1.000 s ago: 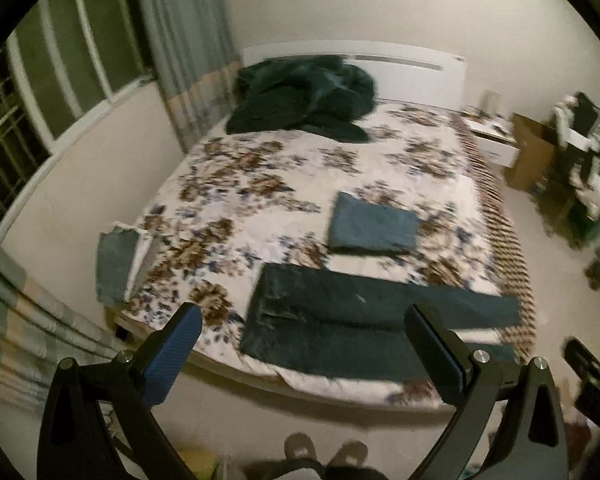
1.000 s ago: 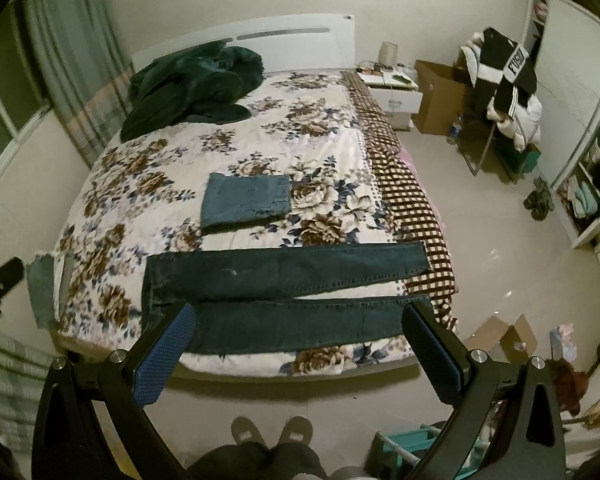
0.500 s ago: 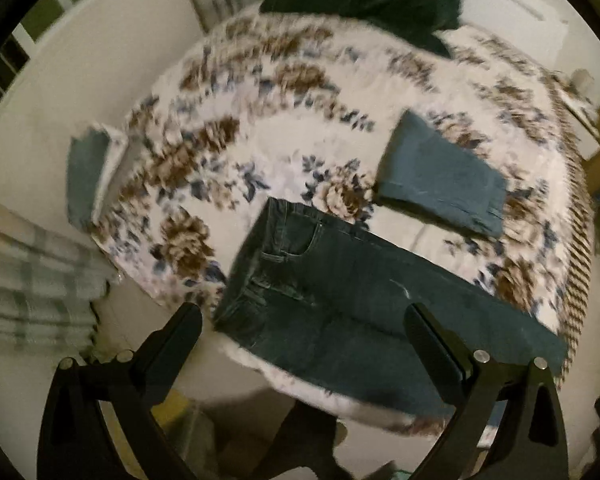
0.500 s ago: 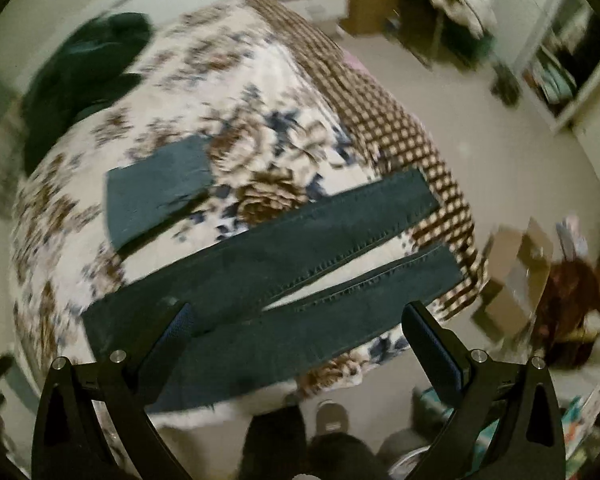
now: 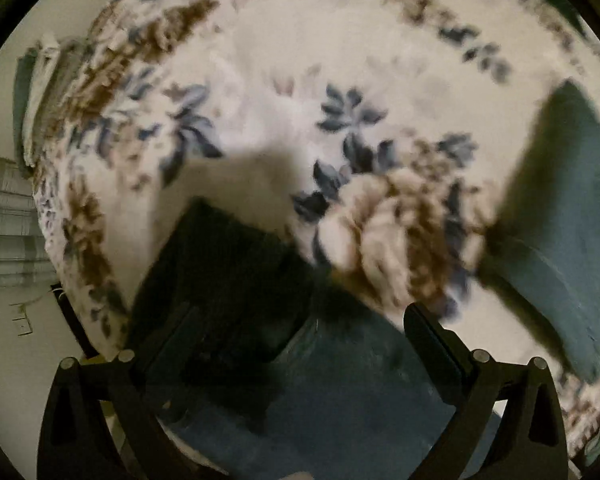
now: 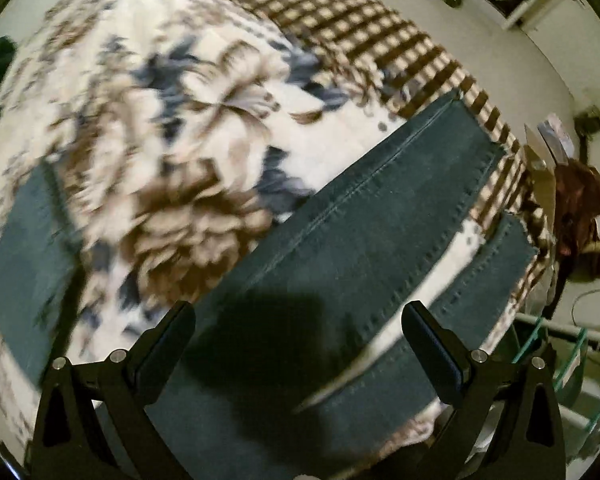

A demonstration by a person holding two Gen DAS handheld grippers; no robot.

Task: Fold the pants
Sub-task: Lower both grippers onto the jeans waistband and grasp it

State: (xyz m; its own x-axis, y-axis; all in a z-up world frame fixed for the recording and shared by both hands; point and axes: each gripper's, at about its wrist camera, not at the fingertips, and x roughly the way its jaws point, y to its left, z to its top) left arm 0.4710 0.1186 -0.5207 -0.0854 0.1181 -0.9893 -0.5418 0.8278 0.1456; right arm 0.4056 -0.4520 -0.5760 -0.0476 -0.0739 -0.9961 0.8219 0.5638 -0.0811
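- Dark denim jeans (image 6: 340, 240) lie flat across the near edge of the floral bedspread (image 6: 172, 92), their long axis running side to side: waist toward the person's left, leg hems toward the right
- left gripper (image 5: 296, 336) hangs just over the waist end, jaws spread and holding nothing; right gripper (image 6: 300, 336) hangs over the two legs, jaws likewise spread and empty
- each hand is nearest its own end of the jeans, so I judge the coming grasp to be waist for the left and legs for the right
- left view shows the waistband corner (image 5: 204, 216), partly in shadow and blurred; it also shows a folded blue garment (image 5: 560, 216) farther up the bed
- right view alone shows both hems (image 6: 500, 208) reaching the checked blanket (image 6: 380, 36) at the bed's right side, with a sliver of bedspread between the legs
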